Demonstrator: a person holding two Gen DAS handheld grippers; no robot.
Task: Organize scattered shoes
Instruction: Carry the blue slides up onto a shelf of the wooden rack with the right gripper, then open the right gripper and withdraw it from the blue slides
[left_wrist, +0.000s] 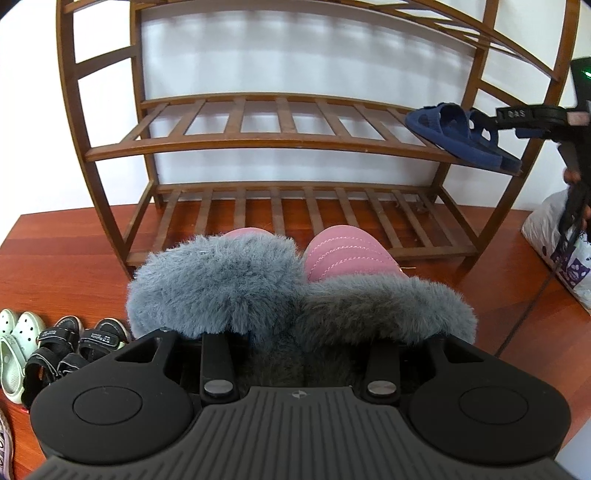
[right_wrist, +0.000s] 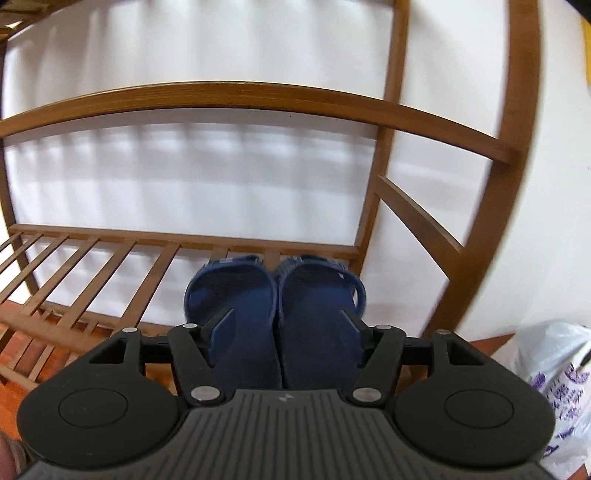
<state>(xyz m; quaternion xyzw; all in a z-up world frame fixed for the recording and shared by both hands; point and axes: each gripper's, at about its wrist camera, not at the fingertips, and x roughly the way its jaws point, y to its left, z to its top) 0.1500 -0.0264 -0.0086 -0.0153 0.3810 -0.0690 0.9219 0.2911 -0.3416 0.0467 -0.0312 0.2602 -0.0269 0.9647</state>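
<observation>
On the floor at far left sit small sandals (left_wrist: 70, 350). The left gripper (left_wrist: 299, 332) is clamped on furry pink slippers (left_wrist: 295, 280) before the shoe rack (left_wrist: 295, 144). The right gripper (right_wrist: 284, 325), jaws spread, straddles navy slides (right_wrist: 275, 295) at the middle shelf's right end.

Home entryway: wooden shoe rack (left_wrist: 295, 144) against white wall, shoes on reddish floor (left_wrist: 74, 258).
</observation>
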